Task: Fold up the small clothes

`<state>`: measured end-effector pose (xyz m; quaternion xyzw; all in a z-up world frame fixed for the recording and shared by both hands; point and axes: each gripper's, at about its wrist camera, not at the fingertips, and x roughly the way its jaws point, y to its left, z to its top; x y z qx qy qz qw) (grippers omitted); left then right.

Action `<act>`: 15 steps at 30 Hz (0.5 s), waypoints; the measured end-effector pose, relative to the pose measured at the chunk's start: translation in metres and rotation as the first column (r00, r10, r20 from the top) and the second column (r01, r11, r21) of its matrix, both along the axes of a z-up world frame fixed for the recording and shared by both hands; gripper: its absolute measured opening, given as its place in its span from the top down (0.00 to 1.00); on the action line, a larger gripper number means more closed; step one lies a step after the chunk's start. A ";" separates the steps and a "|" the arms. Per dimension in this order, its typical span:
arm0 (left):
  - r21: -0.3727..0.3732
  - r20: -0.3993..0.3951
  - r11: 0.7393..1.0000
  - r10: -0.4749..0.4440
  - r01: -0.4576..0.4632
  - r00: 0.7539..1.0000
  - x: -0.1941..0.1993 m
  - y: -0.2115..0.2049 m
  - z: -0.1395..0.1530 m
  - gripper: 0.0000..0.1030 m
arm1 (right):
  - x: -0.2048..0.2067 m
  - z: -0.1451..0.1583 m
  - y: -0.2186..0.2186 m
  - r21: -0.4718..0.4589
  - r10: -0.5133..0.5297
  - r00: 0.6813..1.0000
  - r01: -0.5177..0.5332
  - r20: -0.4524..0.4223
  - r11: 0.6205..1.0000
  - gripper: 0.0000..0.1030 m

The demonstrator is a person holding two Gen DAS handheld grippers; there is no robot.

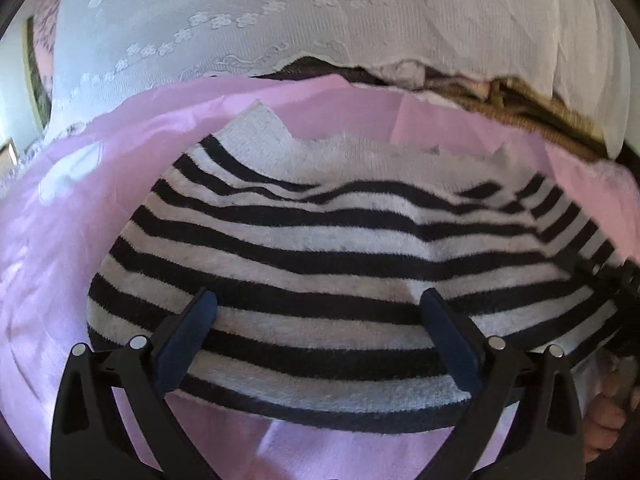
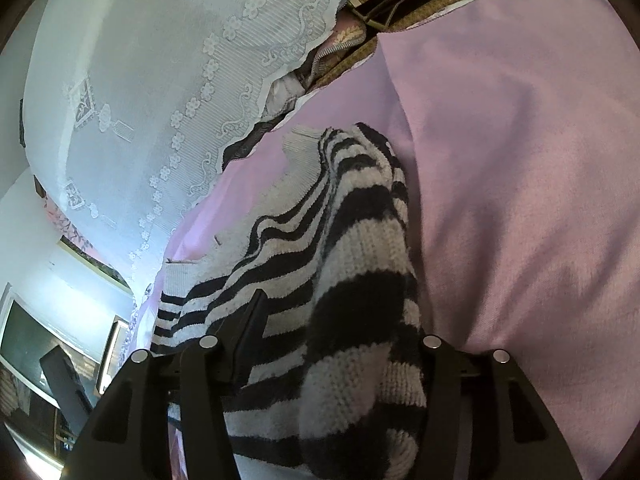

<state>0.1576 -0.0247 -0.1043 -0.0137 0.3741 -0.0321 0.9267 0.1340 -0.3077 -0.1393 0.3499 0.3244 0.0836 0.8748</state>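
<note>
A black-and-white striped knit sweater [image 1: 320, 248] lies on a pink sheet [image 1: 60, 240]. My left gripper [image 1: 320, 308] is open, its blue-padded fingers [image 1: 196, 332] spread over the sweater's near hem, not closed on it. In the right wrist view the sweater [image 2: 352, 280] is bunched and lifted between the fingers of my right gripper [image 2: 332, 340]; the left finger [image 2: 252, 328] shows, the right one is hidden by the cloth. The right gripper also shows at the right edge of the left wrist view [image 1: 616, 280].
A white lace cover [image 1: 280, 20] drapes over a stack of folded items [image 1: 520, 104] behind the pink sheet [image 2: 520, 160]. The lace [image 2: 140, 80] fills the upper left of the right wrist view, with a dark screen [image 2: 36, 332] and furniture at lower left.
</note>
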 end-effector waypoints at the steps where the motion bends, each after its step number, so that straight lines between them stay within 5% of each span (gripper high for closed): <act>1: -0.011 -0.004 1.000 0.004 -0.004 1.000 0.002 0.002 0.000 0.04 | 0.000 0.000 0.000 -0.004 0.001 1.000 -0.001 -0.001 1.000 0.46; 6: 0.116 -0.026 0.993 0.003 0.000 1.000 0.009 -0.016 -0.010 0.04 | 0.000 0.002 0.003 -0.024 -0.004 1.000 0.004 -0.016 1.000 0.49; 15: 0.104 -0.026 0.995 0.002 0.000 1.000 0.010 -0.010 -0.011 0.04 | -0.005 0.005 0.004 -0.084 -0.065 0.998 0.063 -0.026 0.995 0.69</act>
